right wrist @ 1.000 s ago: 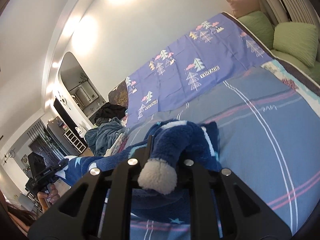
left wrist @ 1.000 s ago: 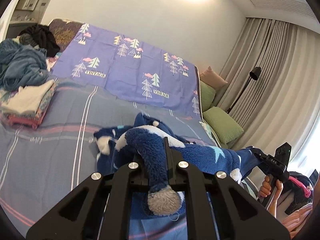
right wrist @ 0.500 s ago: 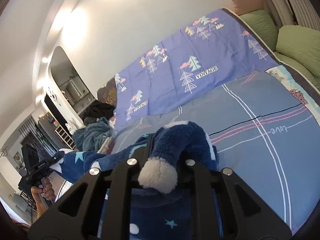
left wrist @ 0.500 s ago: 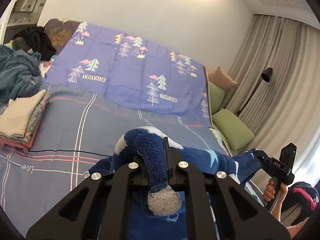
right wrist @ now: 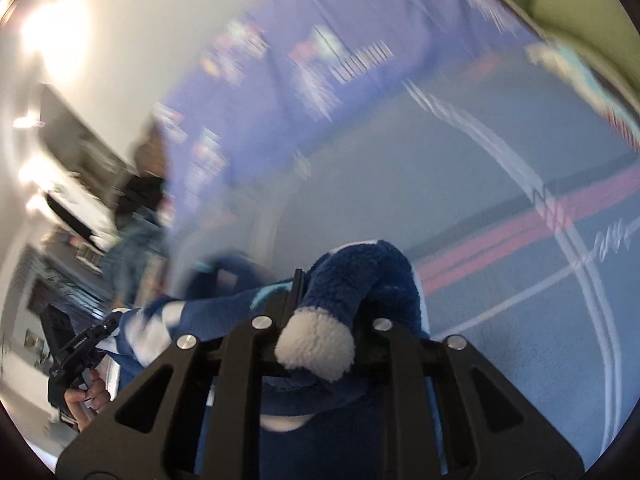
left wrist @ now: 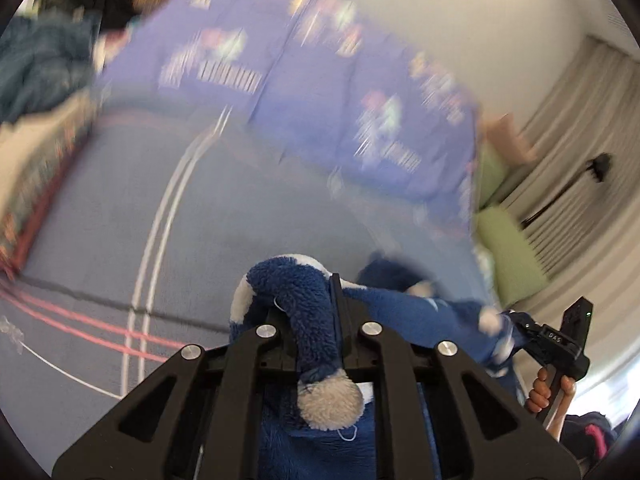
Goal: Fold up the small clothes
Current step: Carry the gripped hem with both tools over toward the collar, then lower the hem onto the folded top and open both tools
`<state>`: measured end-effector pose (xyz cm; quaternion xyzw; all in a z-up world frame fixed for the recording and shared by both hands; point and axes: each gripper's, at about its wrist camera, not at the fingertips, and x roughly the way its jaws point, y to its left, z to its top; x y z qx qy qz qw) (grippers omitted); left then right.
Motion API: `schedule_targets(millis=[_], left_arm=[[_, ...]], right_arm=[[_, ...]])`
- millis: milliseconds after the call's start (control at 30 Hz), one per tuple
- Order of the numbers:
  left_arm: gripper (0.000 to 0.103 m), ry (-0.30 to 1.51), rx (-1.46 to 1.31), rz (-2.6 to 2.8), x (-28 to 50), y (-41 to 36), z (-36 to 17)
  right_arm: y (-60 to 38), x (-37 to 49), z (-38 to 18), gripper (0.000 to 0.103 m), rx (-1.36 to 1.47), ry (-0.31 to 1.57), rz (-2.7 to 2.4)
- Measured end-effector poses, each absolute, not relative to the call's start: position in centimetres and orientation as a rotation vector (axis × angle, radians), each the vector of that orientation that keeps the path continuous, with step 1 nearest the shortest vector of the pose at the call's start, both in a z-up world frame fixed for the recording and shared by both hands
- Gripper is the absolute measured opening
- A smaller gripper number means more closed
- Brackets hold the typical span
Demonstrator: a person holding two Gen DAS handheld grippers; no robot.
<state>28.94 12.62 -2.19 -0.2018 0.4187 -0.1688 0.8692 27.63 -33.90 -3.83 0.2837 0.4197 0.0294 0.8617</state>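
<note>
A dark blue fleece garment (left wrist: 404, 312) with white cuffs and pale stars hangs stretched between my two grippers above the bed. My left gripper (left wrist: 320, 312) is shut on one end, its white cuff (left wrist: 330, 404) draped over the jaws. My right gripper (right wrist: 320, 304) is shut on the other end, its white cuff (right wrist: 316, 344) lying over the jaws. The right gripper also shows at the right of the left wrist view (left wrist: 556, 344), the left gripper at the lower left of the right wrist view (right wrist: 76, 352). Both views are motion-blurred.
The bed (left wrist: 248, 248) has a grey-blue striped cover and a purple tree-print sheet (left wrist: 320, 100) at the head. A stack of folded clothes (left wrist: 36, 160) and a heap of clothes (left wrist: 40, 64) lie at the left. Green cushions (left wrist: 508, 248) and curtains (left wrist: 580, 128) are at the right.
Both grippers have swung quickly with the garment still held, carrying it lifted over the bed. The background has become blurred and the bed surface looks closer.
</note>
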Motion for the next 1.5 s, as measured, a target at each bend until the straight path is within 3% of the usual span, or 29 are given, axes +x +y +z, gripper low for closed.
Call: schedule_targets(millis=[100, 367, 433, 500, 633, 1033, 1133, 1267, 1500], left_arm=[[0.014, 0.961, -0.423, -0.338, 30.0, 12.0, -5.4], [0.019, 0.894, -0.404, -0.34, 28.1, 12.3, -4.3], [0.021, 0.876, -0.394, -0.341, 27.6, 12.2, -3.9], [0.023, 0.861, -0.392, -0.348, 27.2, 12.4, -3.3], [0.044, 0.833, -0.421, -0.405, 25.9, 12.3, -1.9], [0.044, 0.911, -0.455, -0.645, 23.4, 8.4, -1.0], [0.053, 0.947, -0.417, -0.716, 23.8, 6.6, -1.4], [0.053, 0.978, -0.379, -0.693, 27.3, 4.2, -1.6], [0.054, 0.769, -0.539, -0.461, 32.1, 7.1, 0.9]], right_arm=[[-33.5, 27.8, -5.7, 0.018, 0.584, 0.903, 0.045], [-32.5, 27.4, -4.4, 0.02, 0.498, 0.86, 0.039], [-32.3, 26.9, -4.0, 0.029, 0.485, 0.851, 0.038], [-32.2, 26.3, -3.5, 0.053, 0.493, 0.834, 0.061], [-31.6, 25.2, -2.2, 0.054, 0.463, 0.81, 0.114], [-27.1, 25.0, -1.7, 0.052, 0.425, 0.885, 0.316], [-25.9, 25.3, -1.8, 0.056, 0.394, 0.925, 0.387], [-24.9, 28.0, -2.6, 0.06, 0.411, 1.001, 0.413], [-29.6, 30.8, -0.5, 0.062, 0.545, 0.752, 0.168]])
